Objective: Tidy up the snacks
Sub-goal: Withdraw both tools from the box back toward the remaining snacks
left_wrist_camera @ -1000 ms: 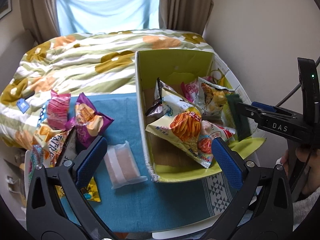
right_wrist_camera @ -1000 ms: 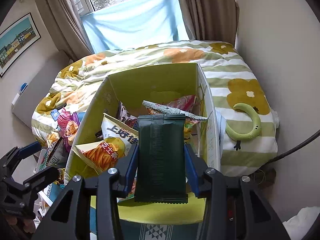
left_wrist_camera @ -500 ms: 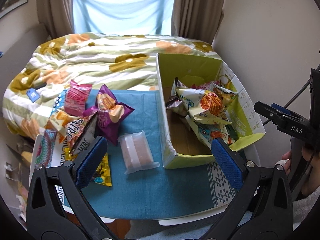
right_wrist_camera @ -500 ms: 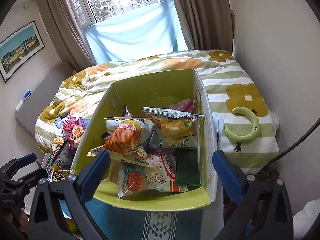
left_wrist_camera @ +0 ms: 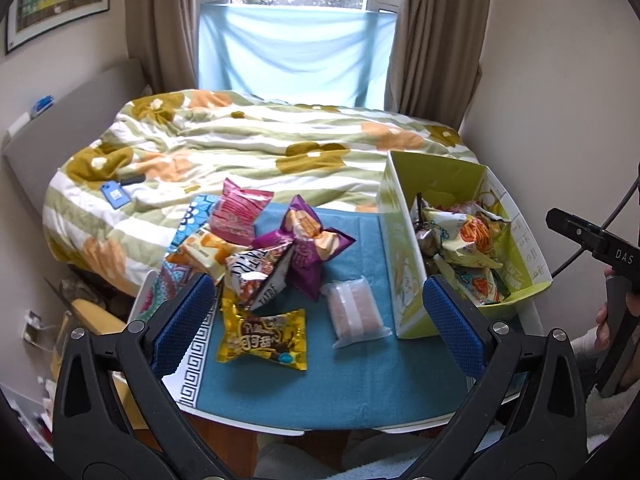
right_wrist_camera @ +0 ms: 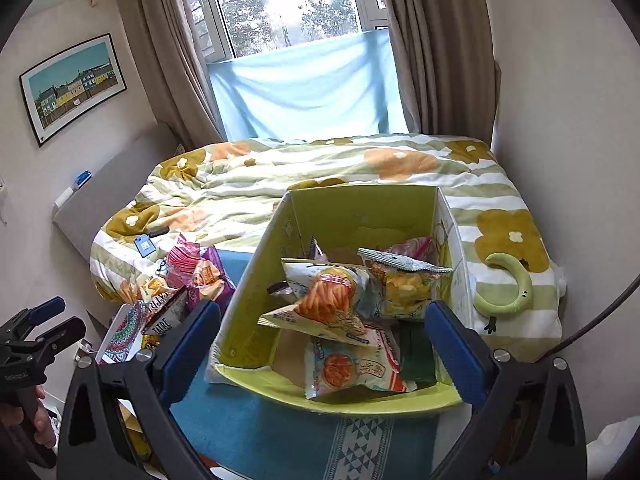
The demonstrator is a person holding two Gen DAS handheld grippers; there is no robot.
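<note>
A small table draped in a teal woven cloth (left_wrist_camera: 280,384) stands at the foot of a bed with a green-striped floral quilt (left_wrist_camera: 240,148). On the right side of the cloth sits an open lime-green cardboard box (right_wrist_camera: 360,212), the destination for the snacks. Several packets already lie inside it: a pale crinkly bag printed with orange sticks (right_wrist_camera: 324,300) on top, a silver-edged yellow chip bag (right_wrist_camera: 400,280) beside it, a white packet with a red-orange picture (right_wrist_camera: 352,364) near the front wall, and a dark green flat packet (right_wrist_camera: 416,356) tucked along the right wall.

The job looks roughly half done. To the left of the box, loose snacks remain on the cloth: a purple foil bag (left_wrist_camera: 308,248), a pink ridged bag (left_wrist_camera: 236,216), an orange-and-white bag (left_wrist_camera: 200,252), a black-and-white bag lettered in block capitals (left_wrist_camera: 260,276), a gold foil chocolate packet (left_wrist_camera: 264,340), and a clear plastic sleeve of pale pink wafers (left_wrist_camera: 354,312) lying just beside the box wall. All of these still need moving in.

The left gripper (left_wrist_camera: 320,332), black with blue rubber pads, hangs above the near edge of the table with its jaws spread wide and nothing between them. The right gripper (right_wrist_camera: 320,352) hangs in front of the box, jaws equally wide apart, holding nothing and touching no packet.
</note>
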